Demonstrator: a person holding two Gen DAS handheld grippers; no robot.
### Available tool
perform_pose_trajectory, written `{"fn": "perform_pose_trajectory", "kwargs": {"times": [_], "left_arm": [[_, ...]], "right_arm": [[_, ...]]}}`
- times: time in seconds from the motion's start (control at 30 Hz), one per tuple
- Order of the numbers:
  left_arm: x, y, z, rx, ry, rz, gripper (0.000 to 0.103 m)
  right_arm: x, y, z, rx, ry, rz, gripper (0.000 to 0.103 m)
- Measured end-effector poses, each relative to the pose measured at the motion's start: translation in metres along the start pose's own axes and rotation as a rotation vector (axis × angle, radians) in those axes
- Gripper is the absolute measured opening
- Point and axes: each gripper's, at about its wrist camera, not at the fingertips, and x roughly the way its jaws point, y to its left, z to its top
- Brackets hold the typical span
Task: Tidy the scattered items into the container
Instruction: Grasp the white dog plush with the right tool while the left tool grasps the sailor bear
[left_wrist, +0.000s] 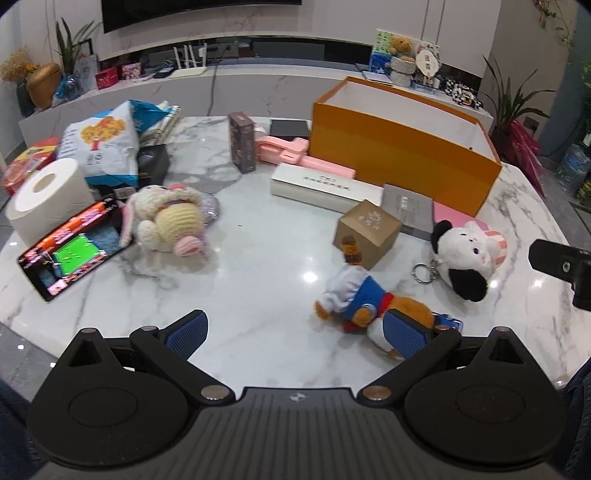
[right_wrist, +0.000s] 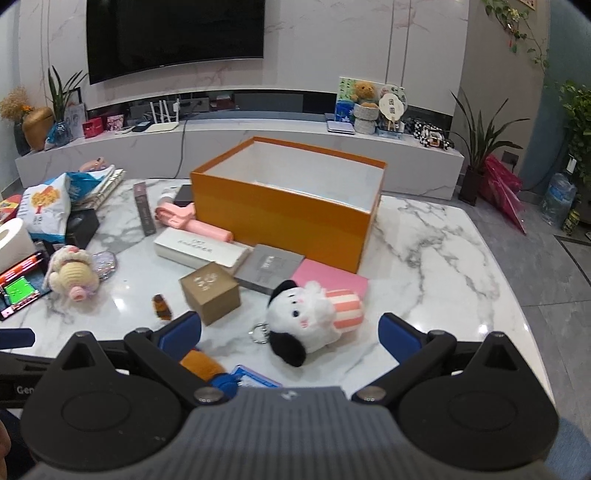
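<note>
An open orange box (left_wrist: 402, 155) (right_wrist: 288, 218) stands at the back of the marble table (left_wrist: 258, 288). My left gripper (left_wrist: 295, 334) is open low over the near edge. Its right finger (left_wrist: 402, 338) overlaps a brown bear plush in blue and white (left_wrist: 354, 295) lying on its side. My right gripper (right_wrist: 291, 334) is open too. A black-and-white dog plush with a key ring (right_wrist: 314, 321) (left_wrist: 461, 254) lies between its spread fingers, with gaps on both sides. The bear (right_wrist: 201, 363) is mostly hidden behind the right gripper's left finger.
In front of the box lie a brown cube carton (left_wrist: 367, 232), a long white box (left_wrist: 321, 186), a grey card box (left_wrist: 406, 205), a pink notebook (right_wrist: 332, 280) and a pink tool (left_wrist: 295, 155). To the left are a crochet bunny (left_wrist: 170, 218), a lit phone (left_wrist: 70, 251), a toilet roll (left_wrist: 48, 199) and a snack bag (left_wrist: 103, 147).
</note>
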Motion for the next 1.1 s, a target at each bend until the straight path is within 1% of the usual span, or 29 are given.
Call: {"fn": "perform_pose_trajectory", "kwargs": {"times": [0.1,0.27,0.43,0.5,0.57,0.67,0.83,0.9,1.0,1.1], "left_arm": [[0.01,-0.008,0.002,-0.008,0.027,-0.038,0.103],[0.024,-0.024,0.004,-0.016,0.057,-0.075,0.103],[0.041,-0.034,0.004,-0.092,0.082,-0.109,0.103],[0.05,-0.036,0.004,-0.129,0.09,-0.114,0.103],[0.056,-0.038,0.004,-0.146,0.083,-0.107,0.103],[0.064,-0.042,0.004,-0.148,0.08,-0.097,0.103],[0.079,-0.047,0.001,-0.155,0.105,-0.094,0.103],[0.085,-0.05,-0.001,-0.148,0.119,-0.106,0.103],[0.094,-0.052,-0.004,-0.164,0.154,-0.135,0.103],[0.098,-0.055,-0.005,-0.172,0.144,-0.129,0.103]], "right_arm": [[0.007,-0.006,0.002,-0.029,0.008,-0.013,0.103],[0.014,-0.02,0.007,-0.056,0.011,-0.029,0.103],[0.026,-0.032,0.011,-0.11,0.019,-0.003,0.103],[0.032,-0.035,0.013,-0.149,0.015,0.024,0.103],[0.041,-0.039,0.017,-0.184,0.032,0.045,0.103],[0.055,-0.043,0.024,-0.238,0.062,0.093,0.103],[0.075,-0.05,0.039,-0.346,0.108,0.196,0.103],[0.081,-0.051,0.045,-0.384,0.132,0.23,0.103],[0.088,-0.049,0.048,-0.451,0.164,0.267,0.102],[0.097,-0.045,0.047,-0.528,0.197,0.327,0.102]]}}
